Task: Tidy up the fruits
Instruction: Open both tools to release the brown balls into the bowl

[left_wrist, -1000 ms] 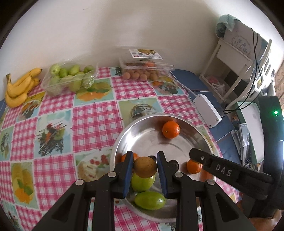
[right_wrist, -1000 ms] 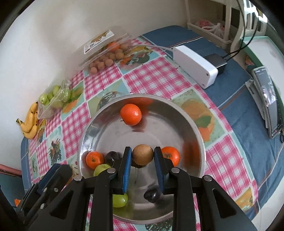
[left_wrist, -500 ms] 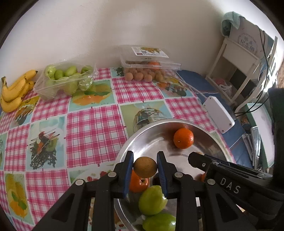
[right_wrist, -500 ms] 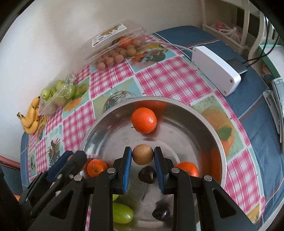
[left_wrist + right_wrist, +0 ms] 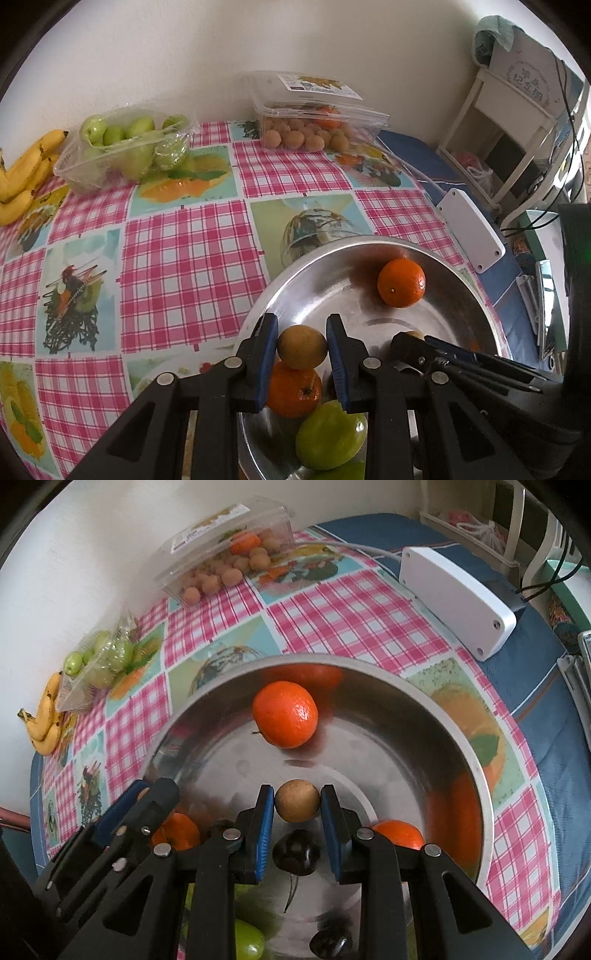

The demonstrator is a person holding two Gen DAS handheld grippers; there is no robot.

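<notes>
No text is legible; the clear fruit box's label (image 5: pixel 317 85) is blurred.

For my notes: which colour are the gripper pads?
Blue pads, clearest in right wrist view.

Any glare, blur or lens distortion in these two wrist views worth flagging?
Left wrist view: strong fisheye bend with dark corners, the bananas at the edge soft, the steel bowl showing mild sheen. Right wrist view: same distortion; the bowl wall mirrors orange reflections, and the held brown fruit is sharp.
</notes>
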